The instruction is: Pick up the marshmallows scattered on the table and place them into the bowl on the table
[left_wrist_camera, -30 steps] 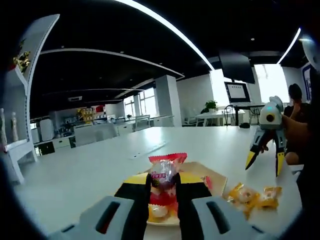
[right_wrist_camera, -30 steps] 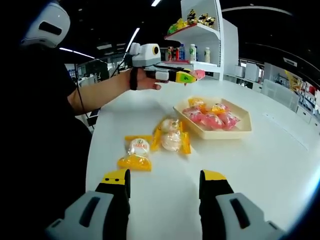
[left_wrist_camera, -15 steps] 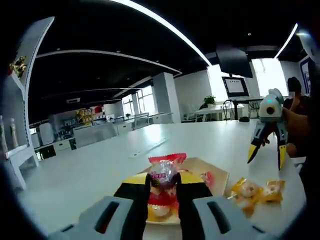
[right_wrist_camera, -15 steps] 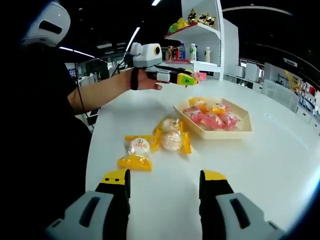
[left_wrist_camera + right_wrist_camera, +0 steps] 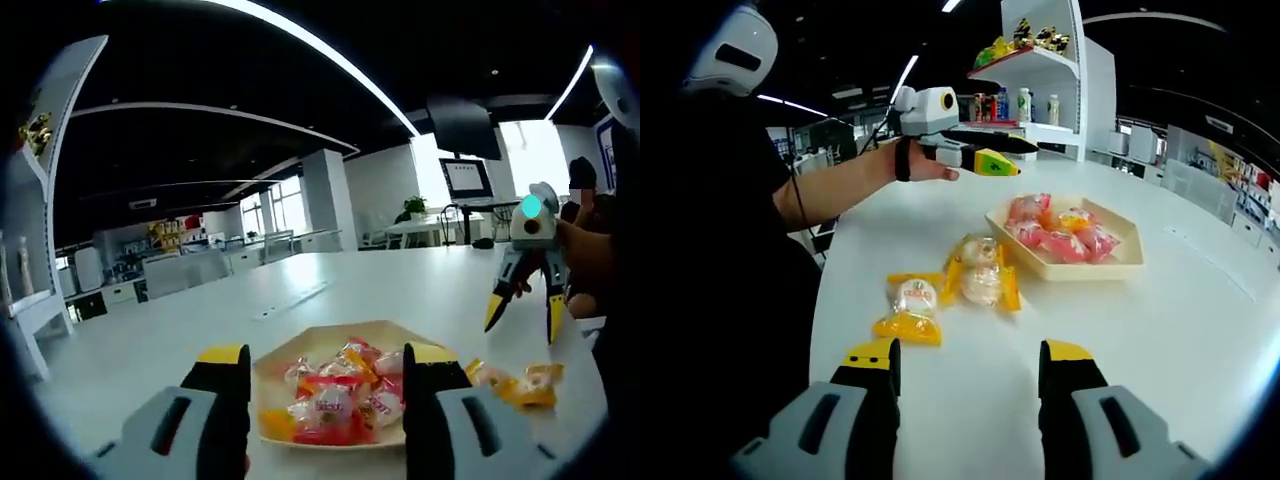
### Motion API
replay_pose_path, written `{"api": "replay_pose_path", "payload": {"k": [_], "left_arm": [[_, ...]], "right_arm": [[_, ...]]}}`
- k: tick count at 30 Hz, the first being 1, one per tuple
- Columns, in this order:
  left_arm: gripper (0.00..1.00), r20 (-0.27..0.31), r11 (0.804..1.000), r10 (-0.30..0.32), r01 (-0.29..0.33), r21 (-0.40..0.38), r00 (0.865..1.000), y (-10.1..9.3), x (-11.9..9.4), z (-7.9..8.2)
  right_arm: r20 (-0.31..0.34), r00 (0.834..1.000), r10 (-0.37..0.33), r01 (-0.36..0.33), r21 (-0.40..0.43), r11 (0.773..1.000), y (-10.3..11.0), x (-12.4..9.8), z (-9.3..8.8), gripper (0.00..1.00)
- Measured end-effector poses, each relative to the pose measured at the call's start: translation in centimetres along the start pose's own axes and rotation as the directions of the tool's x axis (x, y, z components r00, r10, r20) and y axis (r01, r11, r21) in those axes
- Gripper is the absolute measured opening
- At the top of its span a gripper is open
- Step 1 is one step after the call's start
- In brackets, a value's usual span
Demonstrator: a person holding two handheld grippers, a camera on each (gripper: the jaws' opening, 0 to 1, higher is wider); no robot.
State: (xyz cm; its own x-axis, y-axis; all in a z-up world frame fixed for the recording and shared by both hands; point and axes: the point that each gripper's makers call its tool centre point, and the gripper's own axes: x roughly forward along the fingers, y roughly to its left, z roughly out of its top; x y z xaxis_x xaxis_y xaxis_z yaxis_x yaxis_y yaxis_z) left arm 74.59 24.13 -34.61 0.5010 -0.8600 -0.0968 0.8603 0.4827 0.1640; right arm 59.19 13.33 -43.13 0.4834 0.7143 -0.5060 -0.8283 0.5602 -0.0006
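Both tongs stand wide and hold nothing: the left gripper [image 5: 325, 375] hangs above the shallow square bowl [image 5: 1112, 265], its jaws parted over the heap of pink and orange wrapped marshmallows [image 5: 340, 400] inside, while the right gripper [image 5: 970, 365] hovers low over the white table [image 5: 1160, 330]. Three yellow-wrapped marshmallows [image 5: 980, 272] lie on the table just beside the bowl, though two overlap and may be touching.

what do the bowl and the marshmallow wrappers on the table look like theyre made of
The bowl looks like matte beige paperboard or plastic: thin, flat angled walls without gloss; which one is unclear. The marshmallow wrappers look like glossy plastic film, clear in the middle, with crimped yellow ends catching highlights. The table seems a smooth white laminate.
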Motion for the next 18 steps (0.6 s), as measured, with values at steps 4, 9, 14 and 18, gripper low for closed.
{"api": "replay_pose_path", "payload": {"k": [4,9,14,18], "left_arm": [[0.6,-0.002,1.0,-0.001,0.001,-0.003,1.0,0.03,0.03,-0.05],[0.6,-0.002,1.0,0.001,-0.001,-0.007,1.0,0.25,0.0,-0.1],[0.6,-0.001,1.0,-0.004,0.004,-0.016,1.0,0.28,-0.04,-0.13],[0.6,-0.005,1.0,-0.015,0.015,-0.022,1.0,0.11,-0.05,-0.28]], "right_arm": [[0.0,1.0,-0.002,0.002,0.002,1.0,-0.04,-0.02,-0.06,0.54],[-0.001,1.0,-0.003,0.003,0.001,1.0,-0.11,-0.09,-0.04,0.54],[-0.001,1.0,-0.002,0.002,-0.001,1.0,-0.12,-0.02,0.04,0.54],[-0.003,1.0,0.001,-0.002,-0.002,1.0,-0.09,0.05,0.05,0.54]]}}
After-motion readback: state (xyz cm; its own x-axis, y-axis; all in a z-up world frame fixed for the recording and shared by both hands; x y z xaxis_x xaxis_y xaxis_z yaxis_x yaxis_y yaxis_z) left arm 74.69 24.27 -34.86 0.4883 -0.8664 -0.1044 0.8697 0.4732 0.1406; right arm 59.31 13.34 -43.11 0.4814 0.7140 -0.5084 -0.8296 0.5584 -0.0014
